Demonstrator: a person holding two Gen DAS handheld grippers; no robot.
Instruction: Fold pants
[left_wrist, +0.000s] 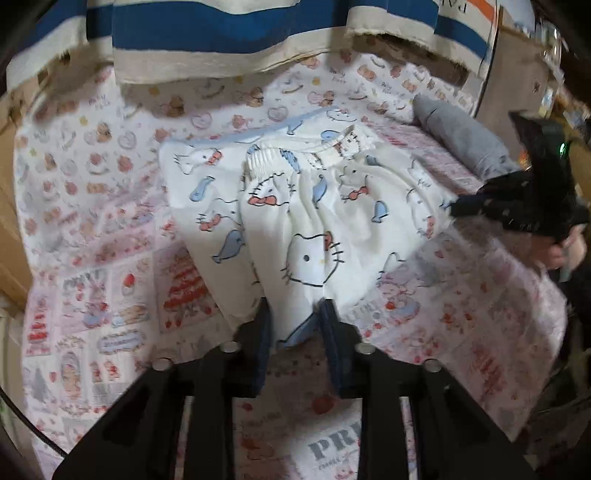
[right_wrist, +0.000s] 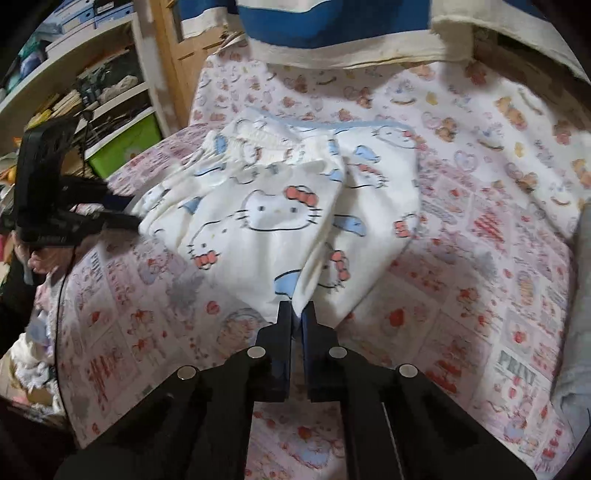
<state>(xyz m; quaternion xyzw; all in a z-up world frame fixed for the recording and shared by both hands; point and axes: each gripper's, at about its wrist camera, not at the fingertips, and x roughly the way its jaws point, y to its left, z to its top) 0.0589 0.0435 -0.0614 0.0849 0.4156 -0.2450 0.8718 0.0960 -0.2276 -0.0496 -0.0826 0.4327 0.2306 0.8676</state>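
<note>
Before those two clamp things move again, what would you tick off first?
1. Left hand-held gripper has cloth: ok, the pants hem sits between its fingers, though a gap still shows between them in its own view.
2. Right hand-held gripper has cloth: ok, its fingers are pinched shut on a fold of the pants.
3. Both grips on the same garment: ok, each view shows the other gripper at the pants' edge.
4. Waistband lies flat: not ok, it is bunched and rumpled.
5. Grey garment clear of the pants: ok, it lies apart on the bedsheet.
6. Number of layers pinched: cannot tell.
</note>
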